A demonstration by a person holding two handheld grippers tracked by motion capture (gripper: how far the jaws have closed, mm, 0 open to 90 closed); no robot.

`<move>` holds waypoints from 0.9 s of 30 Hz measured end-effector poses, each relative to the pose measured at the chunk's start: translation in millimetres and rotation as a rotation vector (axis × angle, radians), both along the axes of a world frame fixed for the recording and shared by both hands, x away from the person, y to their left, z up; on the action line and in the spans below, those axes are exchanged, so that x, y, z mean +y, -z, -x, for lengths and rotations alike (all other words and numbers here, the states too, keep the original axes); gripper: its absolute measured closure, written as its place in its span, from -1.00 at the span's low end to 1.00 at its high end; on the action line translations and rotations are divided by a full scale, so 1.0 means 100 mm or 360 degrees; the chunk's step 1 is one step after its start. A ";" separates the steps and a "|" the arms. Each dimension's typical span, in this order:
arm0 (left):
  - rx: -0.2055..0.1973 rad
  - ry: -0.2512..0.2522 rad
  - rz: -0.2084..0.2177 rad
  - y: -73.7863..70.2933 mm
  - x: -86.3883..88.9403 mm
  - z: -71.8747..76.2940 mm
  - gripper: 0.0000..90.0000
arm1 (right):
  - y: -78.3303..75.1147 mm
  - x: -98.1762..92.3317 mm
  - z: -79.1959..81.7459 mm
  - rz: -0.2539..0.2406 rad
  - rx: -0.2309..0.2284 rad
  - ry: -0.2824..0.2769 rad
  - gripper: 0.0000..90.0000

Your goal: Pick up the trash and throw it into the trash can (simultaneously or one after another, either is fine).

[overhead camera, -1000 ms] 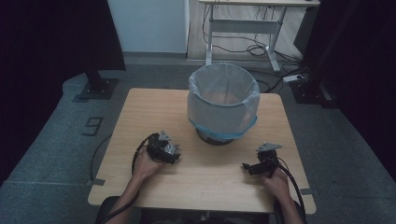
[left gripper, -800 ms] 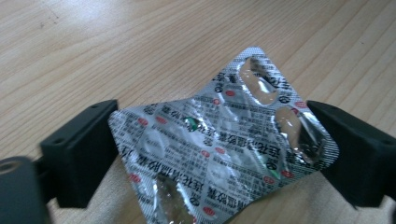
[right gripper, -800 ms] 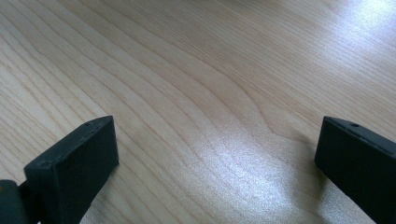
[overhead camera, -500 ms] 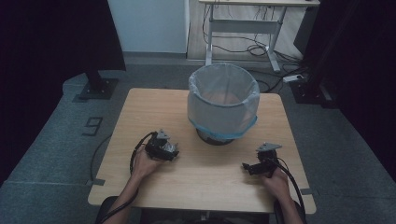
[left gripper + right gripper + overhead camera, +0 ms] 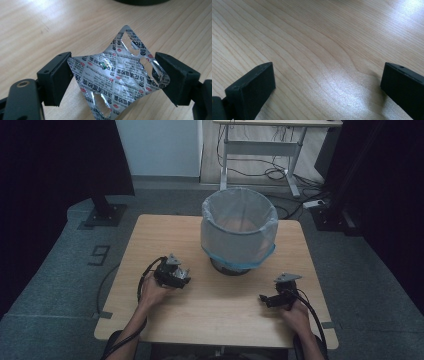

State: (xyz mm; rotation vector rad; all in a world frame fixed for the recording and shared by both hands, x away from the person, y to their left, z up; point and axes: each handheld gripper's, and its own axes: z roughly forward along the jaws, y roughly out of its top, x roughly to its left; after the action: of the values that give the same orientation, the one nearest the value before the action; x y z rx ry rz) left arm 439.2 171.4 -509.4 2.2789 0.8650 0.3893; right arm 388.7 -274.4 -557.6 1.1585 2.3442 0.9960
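Light wooden rectangular table (image 5: 220, 305) carries everything in play. Toward its far edge stands a round bin lined with a translucent pale plastic bag (image 5: 239, 234), the bag folded over the rim and held by a blue band; its mouth faces up, so it is probably the place for waste. Bin contents hard to make out through the liner.

Left gripper (image 5: 172, 275), seen from the high view, sits near the bin's base on the person's left. In the left gripper view its jaws pinch a crumpled square silver foil blister sheet printed with red and black characters (image 5: 117, 75) across two opposite corners. The sheet sits diamond-wise just above the wood, pockets torn open, so likely spent. One small green speck near its middle; cannot tell what it is. Sheet's lowest corner is cut off by the frame.

Right gripper (image 5: 277, 296) rests low over bare table at the person's right, jaws spread wide with nothing between them, apparently idle. Print on the foil too small to read reliably.
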 end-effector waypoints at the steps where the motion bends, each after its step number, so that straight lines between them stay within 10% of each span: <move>1: -0.0003 -0.0001 0.0004 -0.03 0.00 0.00 -0.61 | 0.00 0.00 0.00 0.0000 0.0000 0.0000 -1.00; 27: -0.0042 0.0005 0.0052 -0.67 -0.06 -0.10 -0.62 | 0.00 0.00 0.00 0.0001 0.0001 0.0000 -1.00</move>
State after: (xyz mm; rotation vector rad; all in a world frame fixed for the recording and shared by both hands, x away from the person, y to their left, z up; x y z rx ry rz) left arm 448.9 165.9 -442.9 2.2401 0.8488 0.4003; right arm 388.7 -274.4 -557.6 1.1584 2.3447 0.9953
